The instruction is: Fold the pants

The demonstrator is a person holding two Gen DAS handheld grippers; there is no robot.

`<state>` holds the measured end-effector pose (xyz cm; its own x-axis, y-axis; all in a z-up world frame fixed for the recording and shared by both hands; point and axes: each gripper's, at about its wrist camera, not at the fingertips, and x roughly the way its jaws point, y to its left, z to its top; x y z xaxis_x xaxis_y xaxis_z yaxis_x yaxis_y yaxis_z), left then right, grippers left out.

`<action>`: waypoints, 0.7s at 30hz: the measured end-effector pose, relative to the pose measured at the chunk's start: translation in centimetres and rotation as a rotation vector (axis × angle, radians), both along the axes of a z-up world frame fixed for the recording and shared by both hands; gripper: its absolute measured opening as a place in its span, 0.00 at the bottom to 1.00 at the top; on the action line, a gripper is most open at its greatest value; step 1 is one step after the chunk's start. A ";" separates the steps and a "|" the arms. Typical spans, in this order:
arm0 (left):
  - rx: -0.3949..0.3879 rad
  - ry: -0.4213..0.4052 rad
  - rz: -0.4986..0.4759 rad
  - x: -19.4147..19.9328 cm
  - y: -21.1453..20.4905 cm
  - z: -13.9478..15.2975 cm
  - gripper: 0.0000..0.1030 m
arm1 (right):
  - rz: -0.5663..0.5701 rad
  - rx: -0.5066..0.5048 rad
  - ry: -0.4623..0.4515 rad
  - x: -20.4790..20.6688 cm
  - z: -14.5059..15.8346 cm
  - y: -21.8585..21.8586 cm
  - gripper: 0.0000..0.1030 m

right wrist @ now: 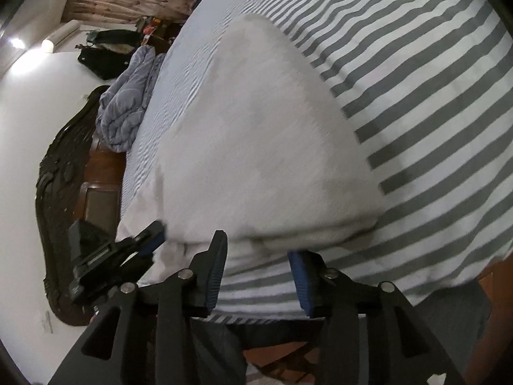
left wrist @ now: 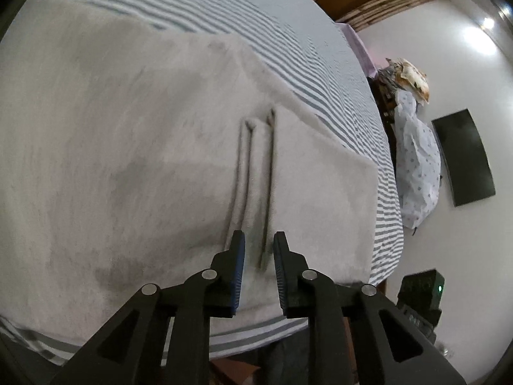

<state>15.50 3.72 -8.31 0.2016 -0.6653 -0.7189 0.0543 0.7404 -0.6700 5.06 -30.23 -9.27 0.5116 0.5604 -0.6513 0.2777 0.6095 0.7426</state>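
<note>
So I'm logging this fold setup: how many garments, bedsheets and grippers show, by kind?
Pale grey pants: 1
Striped bedsheet: 1
Grippers: 2, left gripper and right gripper, both open and empty
Total: 4

the pants (left wrist: 144, 147) look like soft, matt cloth in pale grey-white, slightly fuzzy, with two cord-like drawstrings (left wrist: 256, 186) of the same dull fabric. the bed sheet (right wrist: 416, 102) is thin, smooth woven cloth in grey and white stripes. the left gripper (left wrist: 259, 256) and right gripper (right wrist: 256, 266) are matt black plastic with shiny round metal pins at the joints; their pads (left wrist: 239, 272) look like ribbed blue rubber. the headboard (right wrist: 61, 173) is dark carved wood with a glossy finish. the quilt (right wrist: 125, 109) is puffy stitched cloth.
</note>
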 end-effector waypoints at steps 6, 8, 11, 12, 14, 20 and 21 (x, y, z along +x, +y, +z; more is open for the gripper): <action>-0.016 0.027 0.017 0.7 0.0 -0.8 0.26 | 0.108 0.195 -0.076 -0.4 0.7 3.0 0.38; -0.008 0.019 0.013 0.5 0.0 -0.6 0.28 | 0.129 0.229 -0.078 0.1 0.3 4.6 0.38; -0.007 0.018 0.007 0.3 0.4 -0.3 0.28 | 0.164 0.260 -0.068 1.4 -0.9 7.1 0.38; -0.006 0.021 0.010 0.2 0.5 -0.2 0.28 | 0.166 0.254 -0.066 1.9 -1.1 7.6 0.38; 0.003 0.026 0.022 0.0 0.8 -0.2 0.28 | 0.177 0.267 -0.055 2.4 -2.0 8.4 0.38; -0.013 0.047 0.037 -0.1 1.6 -0.8 0.30 | 0.162 0.231 -0.031 2.8 -3.2 8.1 0.38; -0.025 0.052 0.030 0.0 1.3 -1.0 0.34 | 0.141 0.231 -0.039 2.8 -3.2 7.3 0.38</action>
